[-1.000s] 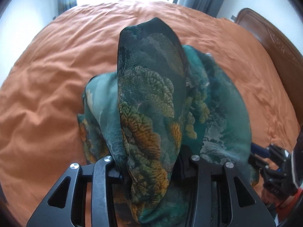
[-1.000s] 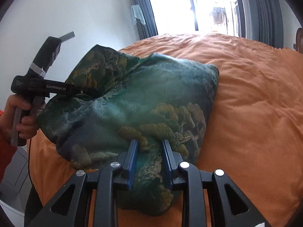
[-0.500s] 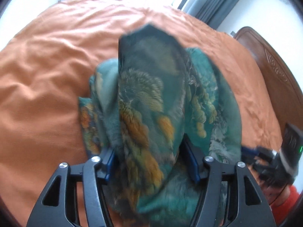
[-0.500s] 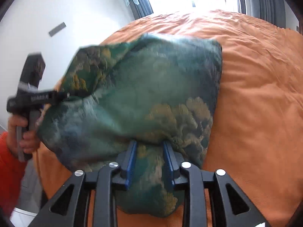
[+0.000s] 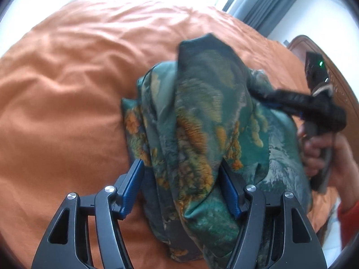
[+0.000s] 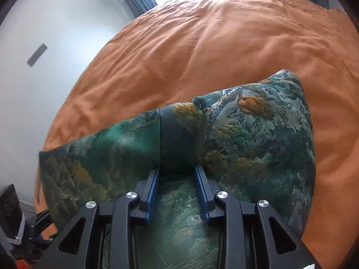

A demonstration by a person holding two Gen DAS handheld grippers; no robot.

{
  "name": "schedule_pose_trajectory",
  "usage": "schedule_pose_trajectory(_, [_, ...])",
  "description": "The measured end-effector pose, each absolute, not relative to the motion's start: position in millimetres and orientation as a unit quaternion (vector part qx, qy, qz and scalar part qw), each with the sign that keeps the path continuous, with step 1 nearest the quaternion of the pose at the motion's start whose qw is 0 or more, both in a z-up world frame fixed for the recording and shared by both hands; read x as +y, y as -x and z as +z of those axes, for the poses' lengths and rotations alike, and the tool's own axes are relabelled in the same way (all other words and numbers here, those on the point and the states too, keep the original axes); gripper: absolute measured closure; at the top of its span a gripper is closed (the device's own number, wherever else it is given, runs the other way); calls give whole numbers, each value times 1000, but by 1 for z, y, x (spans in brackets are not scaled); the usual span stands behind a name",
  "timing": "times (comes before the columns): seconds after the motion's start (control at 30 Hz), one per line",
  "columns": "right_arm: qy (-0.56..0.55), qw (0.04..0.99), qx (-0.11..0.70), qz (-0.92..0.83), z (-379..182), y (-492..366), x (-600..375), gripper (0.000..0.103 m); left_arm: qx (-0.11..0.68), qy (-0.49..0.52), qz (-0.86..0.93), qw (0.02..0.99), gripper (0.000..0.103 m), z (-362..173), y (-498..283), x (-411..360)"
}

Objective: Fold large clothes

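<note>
Left gripper (image 5: 180, 188): jaws spread wide, a hanging fold of the garment (image 5: 202, 134) draped between them; left pad clear of the cloth, right pad against the fold or just beside it, no squeeze visible. Released rather than gripping.

Right gripper (image 6: 177, 188): jaws narrow, clamped on a bunched ridge of the garment (image 6: 246, 139), cloth bulging up between the blue pads and spreading to either side. In the left wrist view, the right gripper (image 5: 267, 95) reaching into the garment's far right side, with the person's hand (image 5: 323, 148) on its handle and a red sleeve (image 5: 350, 219) below the hand.

Garment: dark green fabric with orange and gold print, heaped in soft folds on the bed (image 5: 67, 89), near the bed's near edge, partly lifted above the bed by the right gripper. Orange bedspread creased around the garment.

Beyond the bed: bright window with grey curtains (image 5: 258, 6) at the bed's far side, wooden headboard (image 5: 336, 78) at the bed's right end, white wall (image 6: 44, 67) to the bed's left in the right wrist view.
</note>
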State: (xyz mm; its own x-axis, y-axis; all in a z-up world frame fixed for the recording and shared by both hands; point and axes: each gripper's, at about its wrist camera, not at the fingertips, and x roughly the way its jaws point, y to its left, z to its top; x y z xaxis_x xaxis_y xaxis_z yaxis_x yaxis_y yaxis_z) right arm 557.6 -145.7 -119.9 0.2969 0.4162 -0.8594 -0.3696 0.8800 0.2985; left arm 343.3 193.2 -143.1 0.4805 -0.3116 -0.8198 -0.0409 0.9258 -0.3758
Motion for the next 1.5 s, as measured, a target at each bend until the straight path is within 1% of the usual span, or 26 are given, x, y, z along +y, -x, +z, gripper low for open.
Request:
schedule_pose_trajectory(0.1, [-15, 816, 525, 242, -116, -548, -147, 72, 507, 176, -79, 840, 35, -147, -346, 192])
schedule_pose_trajectory(0.2, [7, 823, 501, 267, -92, -522, -160, 71, 504, 165, -80, 844, 35, -145, -344, 192])
schedule_pose_trajectory(0.33, [33, 837, 452, 307, -60, -457, -200, 71, 501, 174, -82, 844, 35, -147, -343, 194])
schedule_pose_trajectory(0.43, [41, 841, 433, 321, -51, -396, -232, 71, 499, 181, -81, 844, 35, -152, -341, 195])
schedule_pose_trajectory(0.53, [41, 845, 427, 319, -57, -348, -257, 71, 499, 183, -83, 843, 35, -155, -344, 195])
schedule_pose_trajectory(0.6, [38, 845, 435, 307, -73, -337, -255, 70, 500, 183, -82, 842, 34, -156, -343, 195])
schedule_pose_trajectory(0.77, [11, 836, 469, 284, -123, -352, -247, 71, 498, 162, -70, 849, 33, -157, -342, 187])
schedule_pose_trajectory(0.83, [2, 836, 472, 280, -125, -358, -244, 70, 496, 166, -63, 850, 33, -156, -339, 186])
schedule_pose_trajectory(0.9, [18, 841, 466, 276, -116, -352, -242, 71, 489, 170, -58, 853, 32, -153, -335, 186])
schedule_pose_trajectory(0.93, [24, 847, 456, 273, -108, -347, -242, 70, 480, 170, -55, 859, 29, -149, -330, 185])
schedule_pose_trajectory(0.97, [26, 853, 446, 270, -100, -340, -245, 68, 470, 169, -50, 865, 26, -143, -324, 185])
schedule_pose_trajectory(1.0, [27, 859, 435, 267, -90, -332, -250, 62, 460, 169, -45, 871, 21, -137, -316, 185])
schedule_pose_trajectory(1.03, [25, 865, 428, 262, -82, -323, -258, 42, 450, 171, -44, 876, 18, -129, -306, 185])
schedule_pose_trajectory(1.07, [20, 868, 423, 259, -76, -315, -265, 25, 440, 175, -45, 880, 18, -120, -295, 186])
schedule_pose_trajectory(1.1, [10, 875, 410, 256, -66, -303, -277, 23, 433, 180, -47, 882, 17, -112, -284, 187])
schedule_pose_trajectory(1.2, [7, 892, 377, 250, -50, -269, -306, 23, 414, 197, -61, 887, 9, -92, -250, 194])
schedule_pose_trajectory(1.27, [12, 899, 366, 241, -47, -255, -319, 23, 410, 215, -76, 883, 8, -83, -236, 202])
schedule_pose_trajectory(1.4, [2, 898, 374, 233, -52, -252, -331, 23, 410, 281, -106, 861, 8, -73, -245, 220])
schedule_pose_trajectory(1.5, [-14, 895, 379, 234, -51, -266, -327, 23, 423, 325, -128, 836, 7, -75, -275, 228])
